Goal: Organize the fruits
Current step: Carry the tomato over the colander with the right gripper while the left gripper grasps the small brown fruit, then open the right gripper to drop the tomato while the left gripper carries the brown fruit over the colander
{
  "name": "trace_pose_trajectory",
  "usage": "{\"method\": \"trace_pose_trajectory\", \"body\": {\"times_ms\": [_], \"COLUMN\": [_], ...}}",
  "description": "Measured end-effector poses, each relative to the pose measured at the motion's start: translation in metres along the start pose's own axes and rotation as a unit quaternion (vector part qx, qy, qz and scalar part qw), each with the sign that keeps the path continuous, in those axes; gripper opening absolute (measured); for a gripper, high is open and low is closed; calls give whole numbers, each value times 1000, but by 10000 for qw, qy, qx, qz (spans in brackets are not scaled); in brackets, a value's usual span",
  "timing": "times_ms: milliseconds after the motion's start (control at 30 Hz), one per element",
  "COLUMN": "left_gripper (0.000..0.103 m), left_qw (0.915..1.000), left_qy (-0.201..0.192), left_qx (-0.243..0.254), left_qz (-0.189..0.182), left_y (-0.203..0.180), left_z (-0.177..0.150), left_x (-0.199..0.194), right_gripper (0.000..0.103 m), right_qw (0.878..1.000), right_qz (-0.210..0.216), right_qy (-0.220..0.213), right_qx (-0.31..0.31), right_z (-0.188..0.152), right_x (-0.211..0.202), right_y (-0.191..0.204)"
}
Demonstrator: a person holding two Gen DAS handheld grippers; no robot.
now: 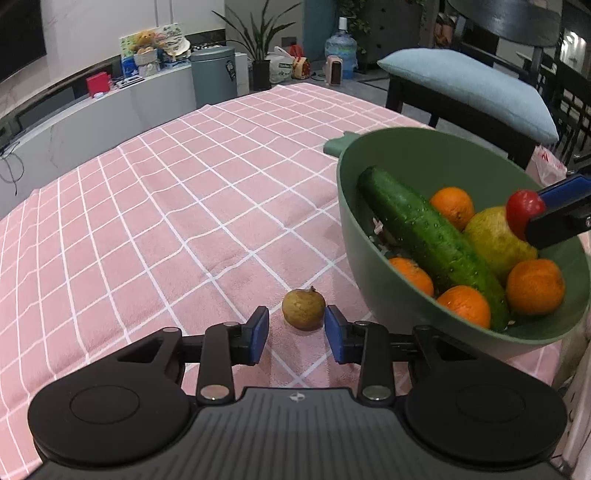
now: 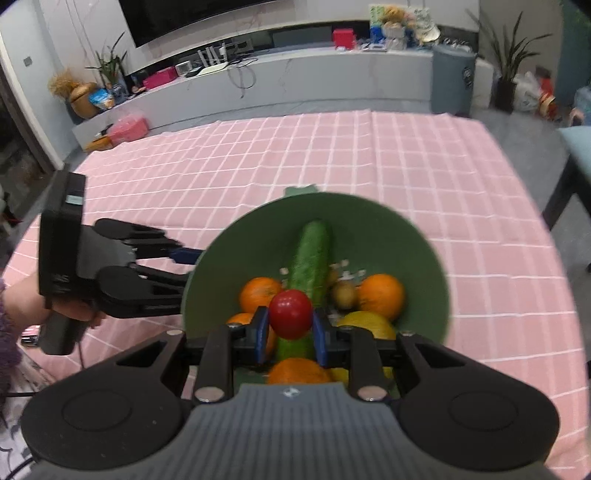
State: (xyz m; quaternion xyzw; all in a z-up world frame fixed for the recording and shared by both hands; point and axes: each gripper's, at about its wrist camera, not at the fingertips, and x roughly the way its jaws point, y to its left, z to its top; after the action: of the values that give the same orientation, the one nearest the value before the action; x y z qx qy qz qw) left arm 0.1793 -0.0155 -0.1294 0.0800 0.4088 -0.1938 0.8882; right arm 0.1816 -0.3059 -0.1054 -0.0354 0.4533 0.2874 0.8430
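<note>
Progress looks well advanced, in our judgement: the bowl (image 1: 369, 236) already holds a cucumber (image 1: 424, 240), several oranges (image 1: 533, 286) and a yellow fruit (image 1: 495, 240). We find the right tongs (image 2: 290, 332) clamped on a tomato (image 2: 290, 313), poised over the bowl's contents and not yet released. One brown fruit (image 1: 303, 309) lies on the cloth (image 1: 184, 221), just ahead of the left tongs (image 1: 297, 334) and between their pads. Those jaws stand narrow; the right pad is at or against the fruit, the left clear of it, so no grip yet. Remaining, we judge: drop the tomato, collect the brown fruit. The surface is a pink checked cloth, otherwise bare ahead of both tongs. Beyond lie a low white cabinet (image 2: 295, 81), a dark screen (image 2: 192, 18), plants (image 2: 511, 59) and a grey bin (image 1: 213, 75).
</note>
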Motion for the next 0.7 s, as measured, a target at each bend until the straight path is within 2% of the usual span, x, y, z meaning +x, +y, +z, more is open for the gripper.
{"method": "trace_pose_trajectory", "body": {"times_ms": [167, 333, 567, 700], "left_gripper": [38, 33, 30, 29], "left_qw": [9998, 9997, 10000, 9992], "left_qy": [41, -17, -71, -151], "left_qx": [174, 245, -43, -380], "left_qz": [8, -5, -33, -10], "left_y": [-4, -4, 0, 4], "left_z": [0, 0, 0, 4], "left_x": [5, 8, 0, -16], "right_gripper": [21, 21, 22, 23], "right_qw": [9997, 9997, 9998, 9997], "right_qz": [20, 69, -38, -93], "right_qy": [222, 226, 171, 174], "right_qx": [37, 93, -38, -137], "right_z": [2, 6, 9, 10], "right_x": [21, 32, 41, 43], "right_y": [9, 11, 22, 24]}}
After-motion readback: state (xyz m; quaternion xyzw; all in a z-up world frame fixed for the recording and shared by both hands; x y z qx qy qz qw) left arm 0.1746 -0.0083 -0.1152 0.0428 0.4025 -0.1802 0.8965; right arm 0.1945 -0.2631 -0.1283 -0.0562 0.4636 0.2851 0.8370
